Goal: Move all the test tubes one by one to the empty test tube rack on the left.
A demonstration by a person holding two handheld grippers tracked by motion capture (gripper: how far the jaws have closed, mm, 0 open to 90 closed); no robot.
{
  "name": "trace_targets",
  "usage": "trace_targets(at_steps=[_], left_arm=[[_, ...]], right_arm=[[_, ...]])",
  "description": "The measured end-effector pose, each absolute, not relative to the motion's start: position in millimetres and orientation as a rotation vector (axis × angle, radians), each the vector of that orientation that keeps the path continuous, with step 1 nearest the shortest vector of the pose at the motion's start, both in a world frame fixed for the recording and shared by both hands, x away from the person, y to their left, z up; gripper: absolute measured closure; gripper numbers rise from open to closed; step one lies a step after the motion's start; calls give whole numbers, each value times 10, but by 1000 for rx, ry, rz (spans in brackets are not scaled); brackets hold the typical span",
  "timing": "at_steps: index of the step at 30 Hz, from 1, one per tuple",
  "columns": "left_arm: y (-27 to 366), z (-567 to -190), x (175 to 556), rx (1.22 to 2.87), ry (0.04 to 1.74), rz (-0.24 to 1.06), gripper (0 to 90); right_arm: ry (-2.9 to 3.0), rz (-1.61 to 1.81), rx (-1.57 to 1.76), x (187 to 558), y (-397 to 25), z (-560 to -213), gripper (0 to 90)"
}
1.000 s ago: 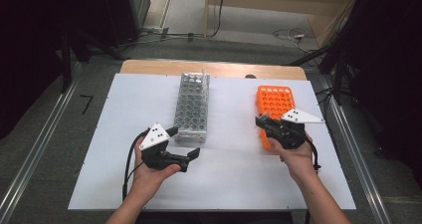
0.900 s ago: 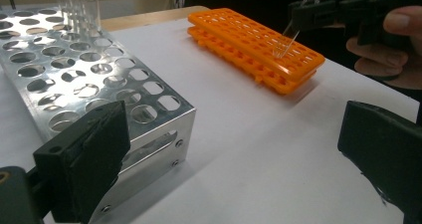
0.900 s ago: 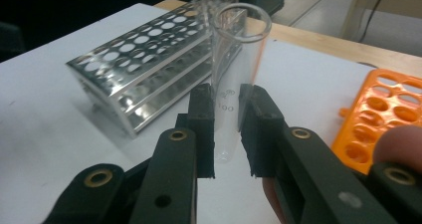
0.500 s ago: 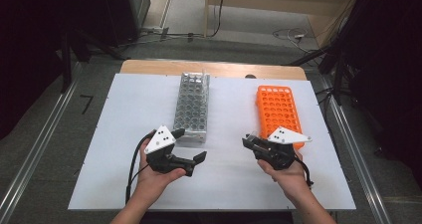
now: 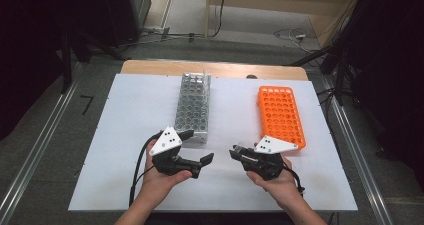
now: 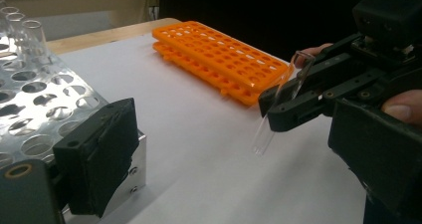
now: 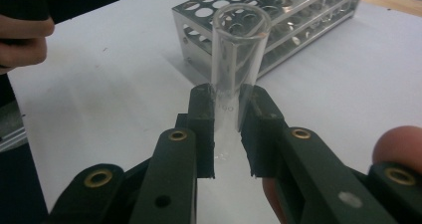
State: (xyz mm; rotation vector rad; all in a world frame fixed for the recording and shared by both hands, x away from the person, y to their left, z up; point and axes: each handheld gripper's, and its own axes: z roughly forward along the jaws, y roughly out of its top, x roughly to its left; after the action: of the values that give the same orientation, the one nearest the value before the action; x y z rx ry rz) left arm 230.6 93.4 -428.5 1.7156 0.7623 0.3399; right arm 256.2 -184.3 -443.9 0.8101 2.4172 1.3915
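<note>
White sheeting covered the bench (image 5: pixel 125 135), with dark floor all round. At the near middle, the right gripper (image 5: pixel 235 151) pinched a clear glass test tube (image 7: pixel 239 59) low on its body. The tube stood tilted, open mouth up, pointing leftward toward the metal rack (image 5: pixel 192 107). The orange rack (image 5: pixel 280 115) lay just behind that hand. The left gripper (image 5: pixel 197 147) was open and empty, beside the metal rack's near end. Bare sheet between the two grippers left room for a handover or a short carry to the metal rack.
</note>
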Motion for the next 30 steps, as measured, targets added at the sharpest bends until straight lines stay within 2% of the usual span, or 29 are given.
trace_targets(at_steps=[16,30], left_arm=[[824,-4251,2277,1710,659,280,314],[597,-4283,2276,1776,579,211,540]], right_arm=[[2473,1392,745,2448,-1642,-4467,741],[2499,1404,705,2385,-1524,-4458,741]])
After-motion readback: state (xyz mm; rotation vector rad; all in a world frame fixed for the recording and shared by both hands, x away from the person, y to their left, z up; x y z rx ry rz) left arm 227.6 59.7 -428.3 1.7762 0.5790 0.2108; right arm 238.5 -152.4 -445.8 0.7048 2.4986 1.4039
